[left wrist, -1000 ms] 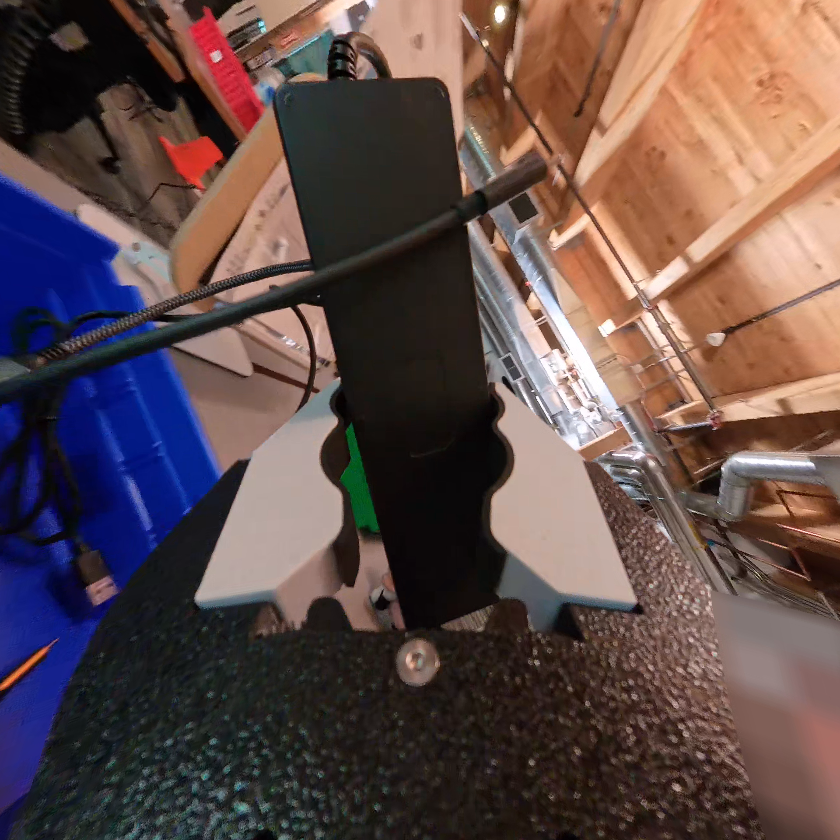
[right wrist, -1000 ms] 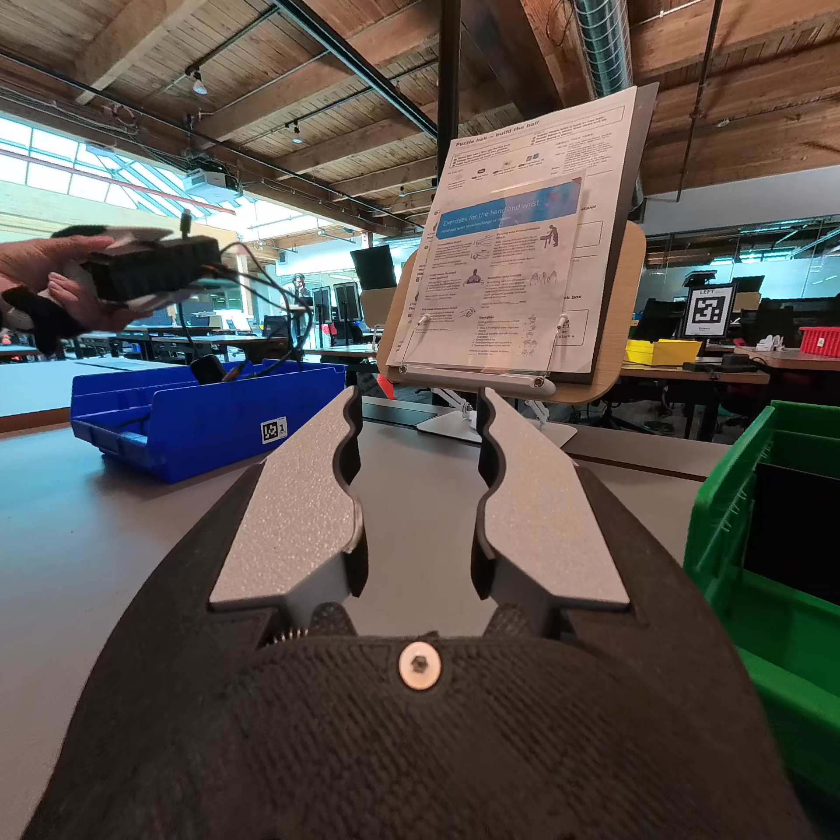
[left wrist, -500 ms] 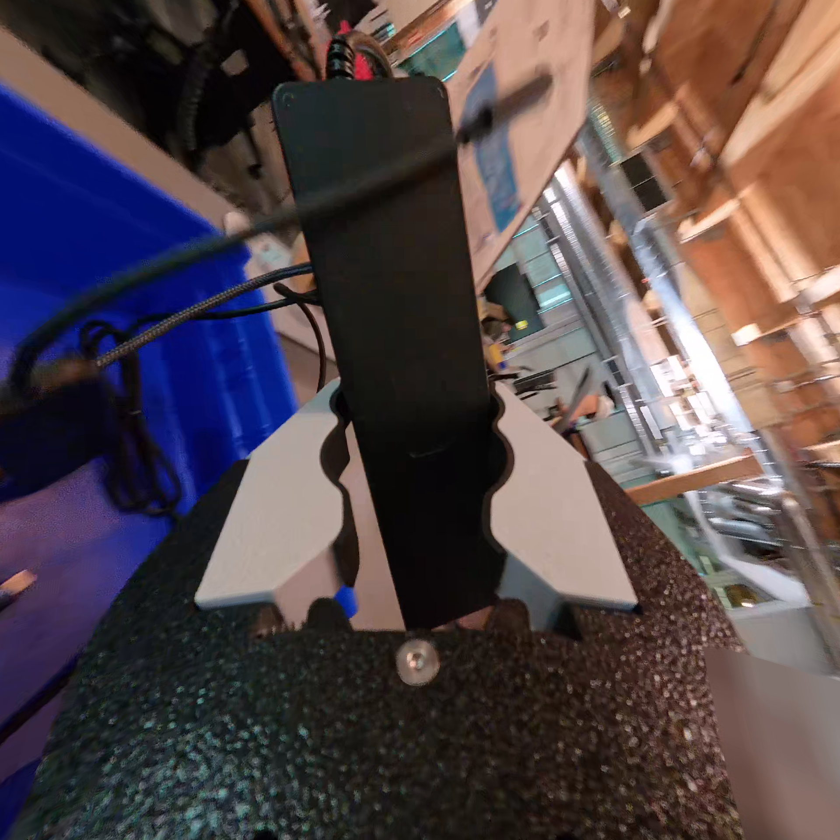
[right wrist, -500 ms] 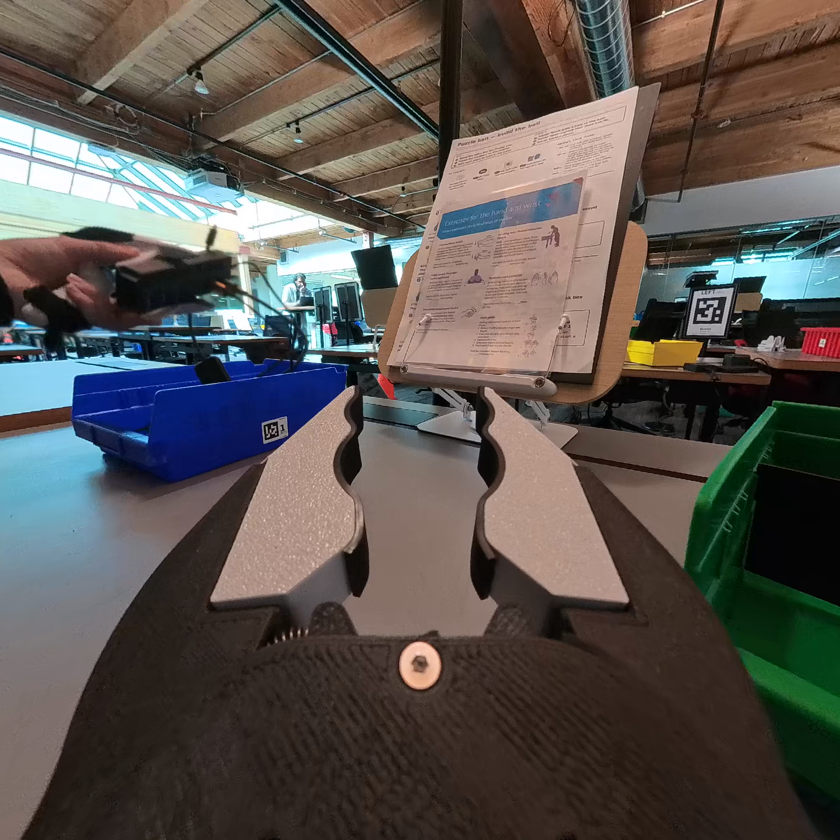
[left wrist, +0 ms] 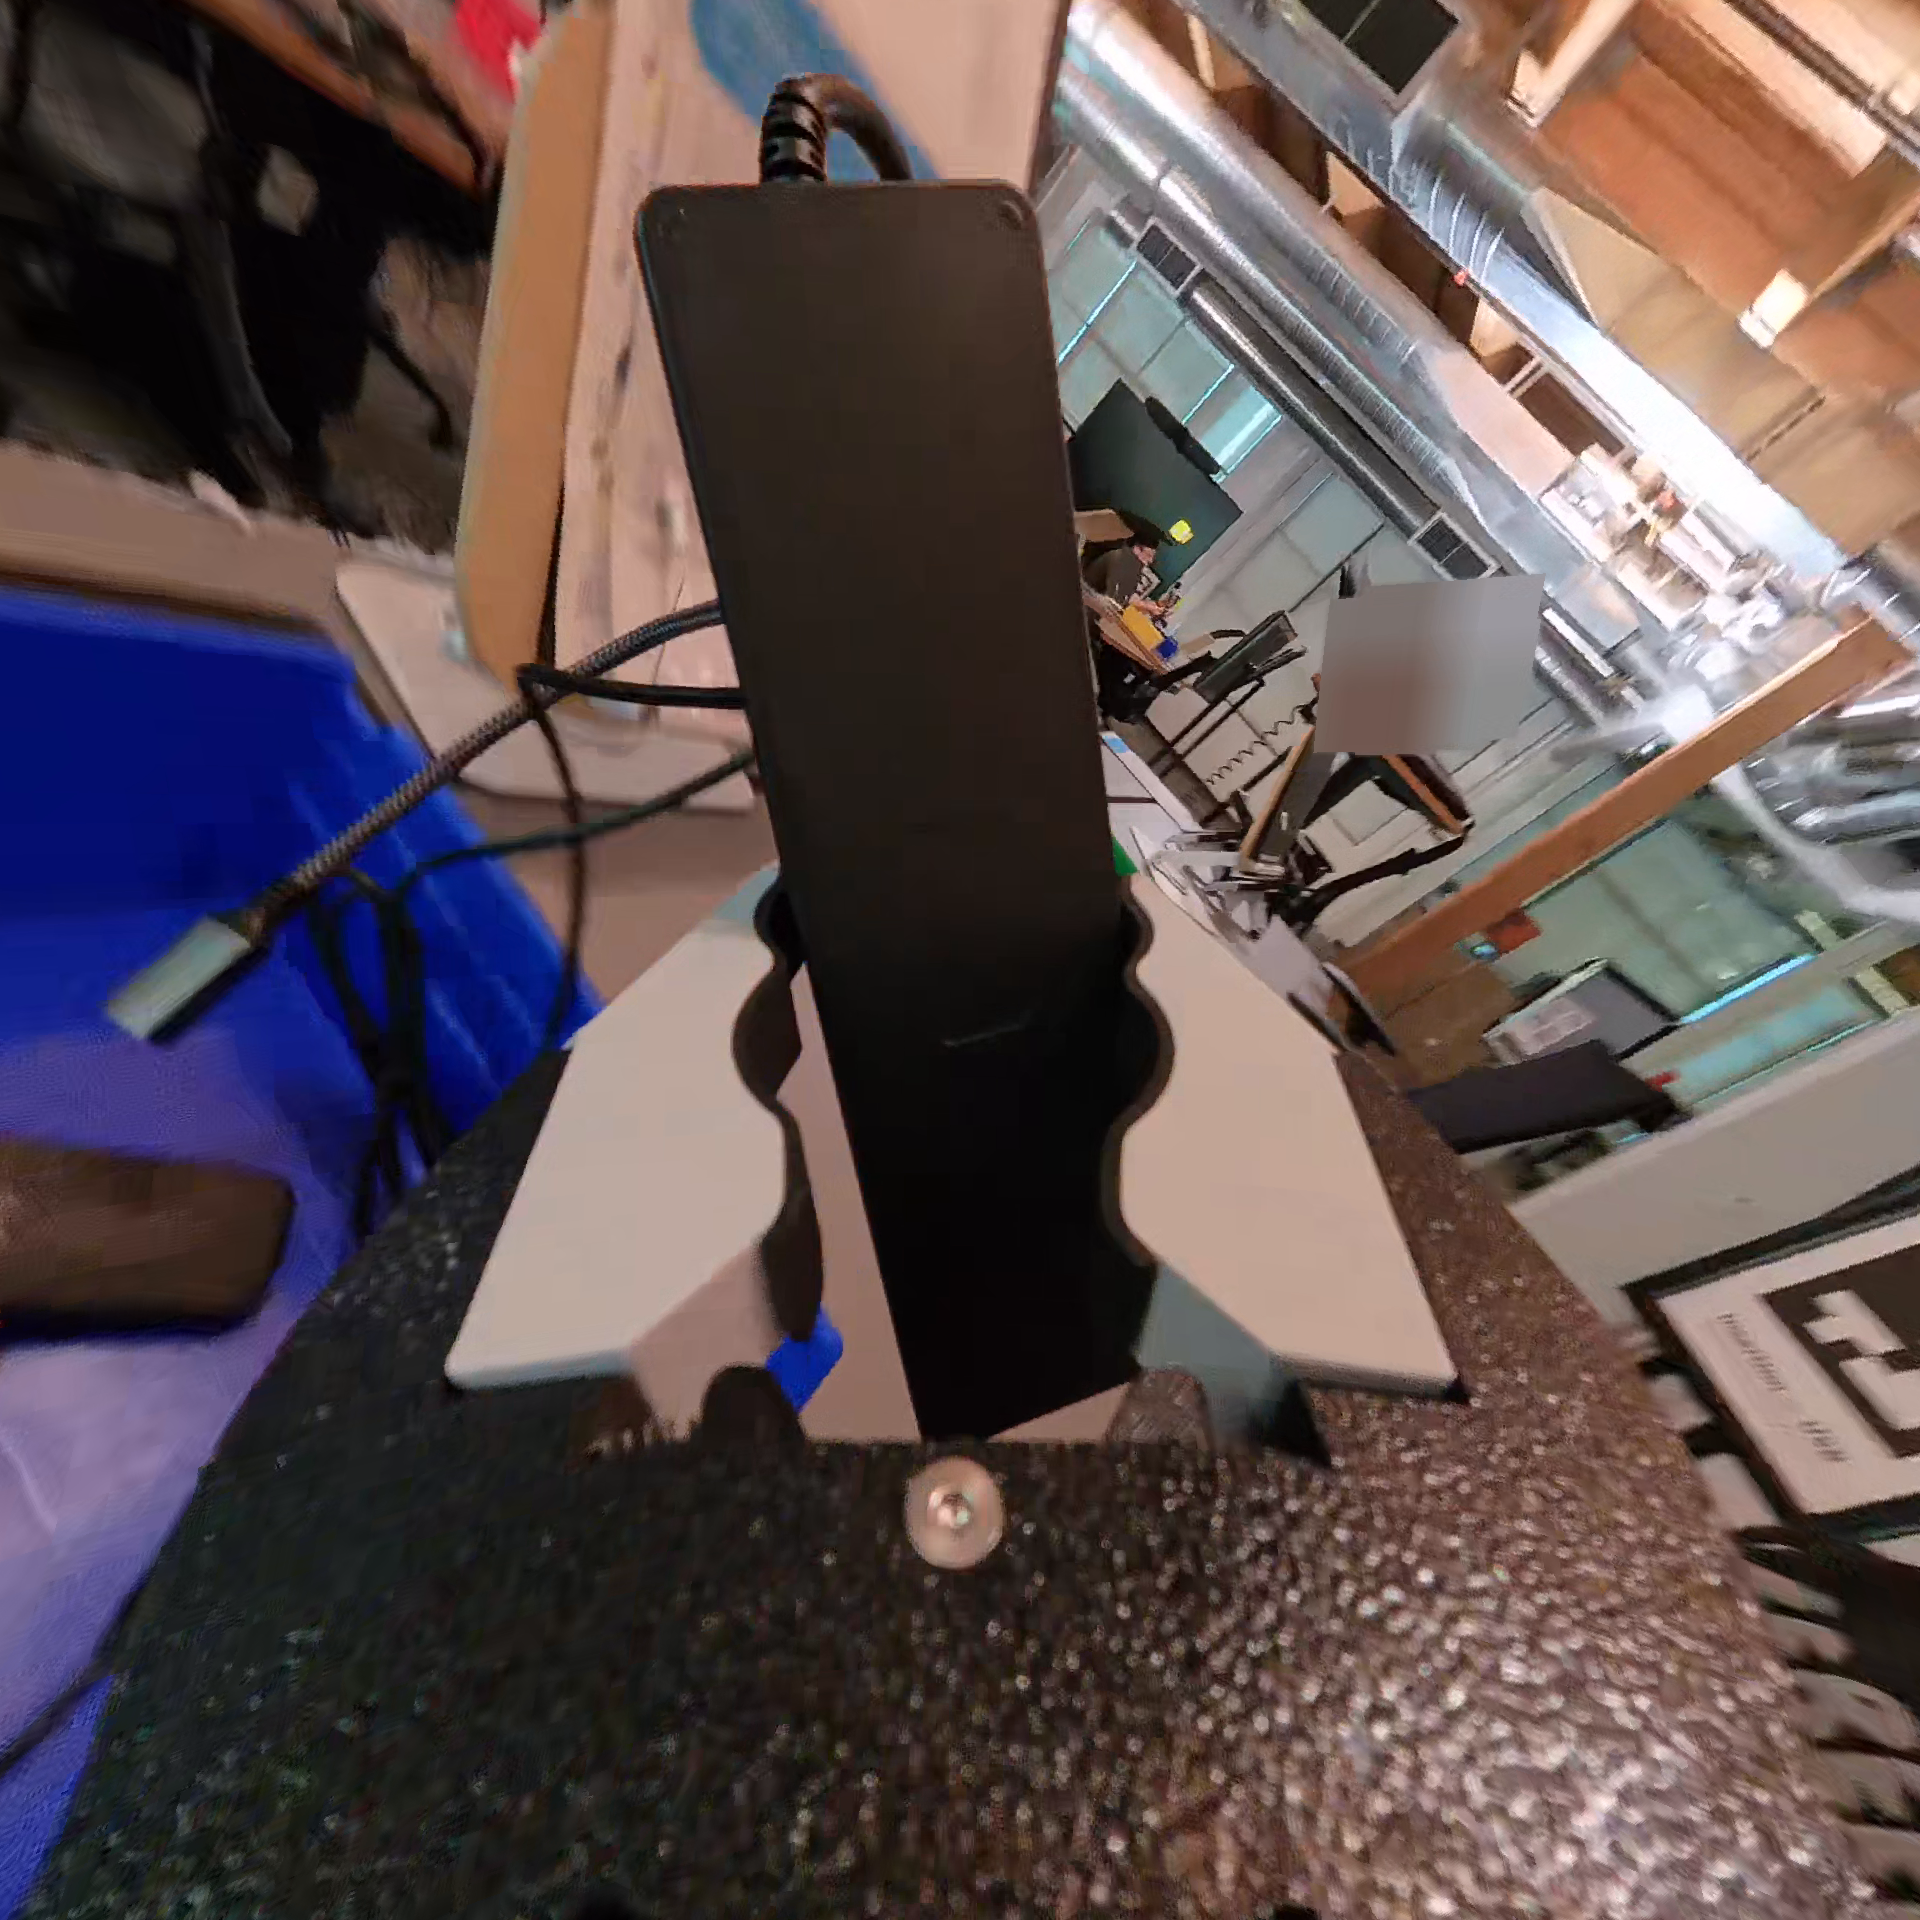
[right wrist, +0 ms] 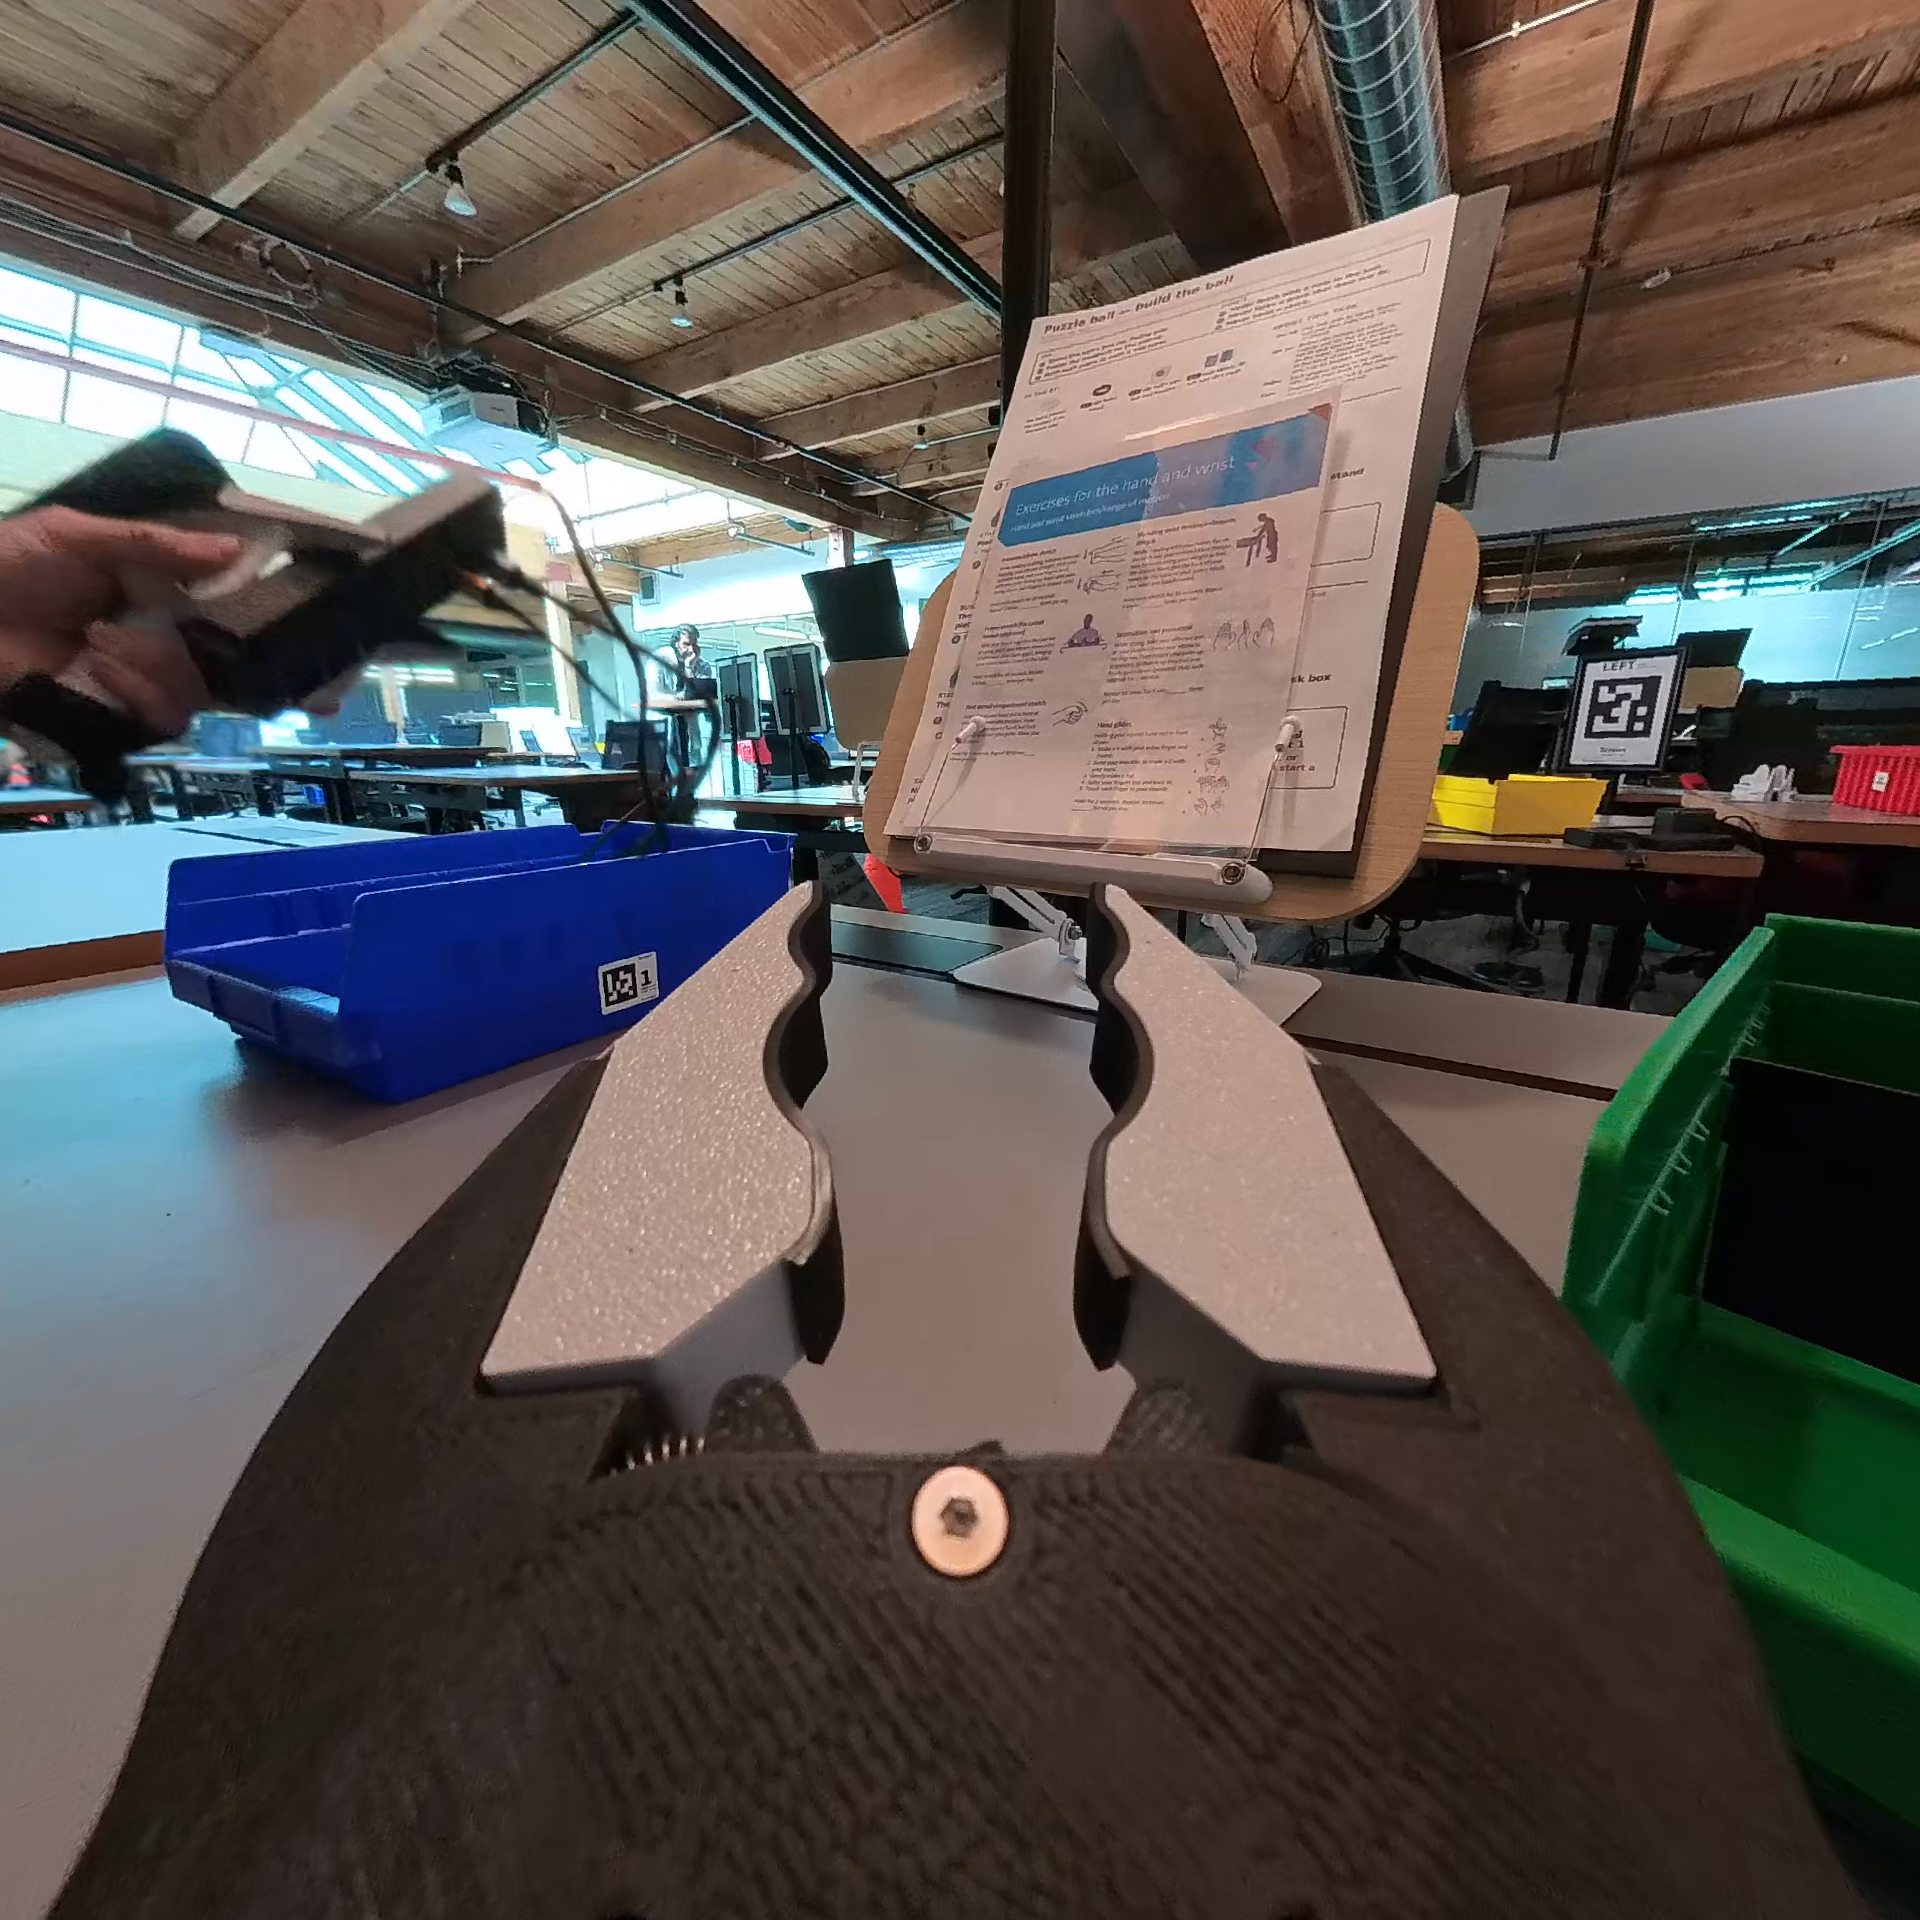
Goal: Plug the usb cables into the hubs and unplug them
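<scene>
Left tongs [left wrist: 951, 1049] pinch black hub [left wrist: 894, 644], held above blue bin [right wrist: 436, 935] w/ cables [left wrist: 416, 790] dangling into it. Right tongs [right wrist: 956, 987] spread, nothing between, low over worktop [right wrist: 208, 1195] beside green bin [right wrist: 1704, 1247].

Dead ahead of your right gripper [right wrist: 956, 914], just past the fingertips, a wooden stand [right wrist: 1392, 883] carries a white printed sheet [right wrist: 1382, 312] with a blue-bannered leaflet [right wrist: 1143, 644] clipped over it; the text is dense, with small figures. Ahead-left, the blue bin [right wrist: 436, 966] wears a small white square-code sticker [right wrist: 628, 983] with a digit on its near wall. Far ahead-right, a black-and-white square-code sign [right wrist: 1621, 712] stands on a desk. Low and right of the hub [left wrist: 894, 623] clamped in your left gripper [left wrist: 945, 914], a white square-code card [left wrist: 1818, 1371] with a blurred caption.
</scene>
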Available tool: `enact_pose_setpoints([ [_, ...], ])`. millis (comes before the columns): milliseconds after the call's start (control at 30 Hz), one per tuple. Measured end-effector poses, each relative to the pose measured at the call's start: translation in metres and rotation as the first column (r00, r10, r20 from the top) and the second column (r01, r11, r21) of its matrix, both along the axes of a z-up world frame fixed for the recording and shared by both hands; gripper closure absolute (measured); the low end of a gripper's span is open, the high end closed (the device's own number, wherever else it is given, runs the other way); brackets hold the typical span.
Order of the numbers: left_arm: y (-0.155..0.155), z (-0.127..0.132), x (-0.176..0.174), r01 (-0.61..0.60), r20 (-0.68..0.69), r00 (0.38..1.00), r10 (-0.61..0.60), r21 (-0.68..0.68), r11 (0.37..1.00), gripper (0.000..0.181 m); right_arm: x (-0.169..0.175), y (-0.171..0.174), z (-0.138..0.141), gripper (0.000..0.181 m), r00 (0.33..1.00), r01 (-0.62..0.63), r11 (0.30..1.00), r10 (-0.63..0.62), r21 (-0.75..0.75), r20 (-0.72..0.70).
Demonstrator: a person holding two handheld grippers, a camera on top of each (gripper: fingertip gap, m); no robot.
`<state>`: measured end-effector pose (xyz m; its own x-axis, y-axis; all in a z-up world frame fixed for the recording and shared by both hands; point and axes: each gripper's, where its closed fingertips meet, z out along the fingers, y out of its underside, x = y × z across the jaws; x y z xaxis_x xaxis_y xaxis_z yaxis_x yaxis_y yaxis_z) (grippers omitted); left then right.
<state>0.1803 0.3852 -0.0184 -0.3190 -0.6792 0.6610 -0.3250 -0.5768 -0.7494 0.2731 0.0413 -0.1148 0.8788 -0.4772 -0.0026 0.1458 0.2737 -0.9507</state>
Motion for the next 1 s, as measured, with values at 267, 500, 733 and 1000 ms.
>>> enact_pose_setpoints([
  [267,-0.045,0.108,-0.019,-0.054,0.318,0.947,-0.052,0.315,0.948,0.123,-0.003,0.003,-0.001,0.128,0.999,-0.038,0.999,0.038,-0.011,-0.003],
  [500,-0.131,0.089,-0.025,-0.003,0.410,0.871,-0.270,0.555,0.832,0.123,-0.060,0.016,0.062,0.099,0.901,-0.398,0.912,0.409,0.100,-0.144],
  [733,-0.237,0.004,-0.007,0.209,0.419,0.710,-0.566,0.642,0.738,0.124,-0.091,0.016,0.137,0.081,0.926,-0.331,0.933,0.350,-0.139,0.144],
  [1000,-0.295,-0.063,-0.012,0.424,0.385,0.486,-0.784,0.680,0.597,0.124,-0.108,0.055,0.123,0.083,0.701,-0.636,0.648,0.712,-0.420,0.036],
])
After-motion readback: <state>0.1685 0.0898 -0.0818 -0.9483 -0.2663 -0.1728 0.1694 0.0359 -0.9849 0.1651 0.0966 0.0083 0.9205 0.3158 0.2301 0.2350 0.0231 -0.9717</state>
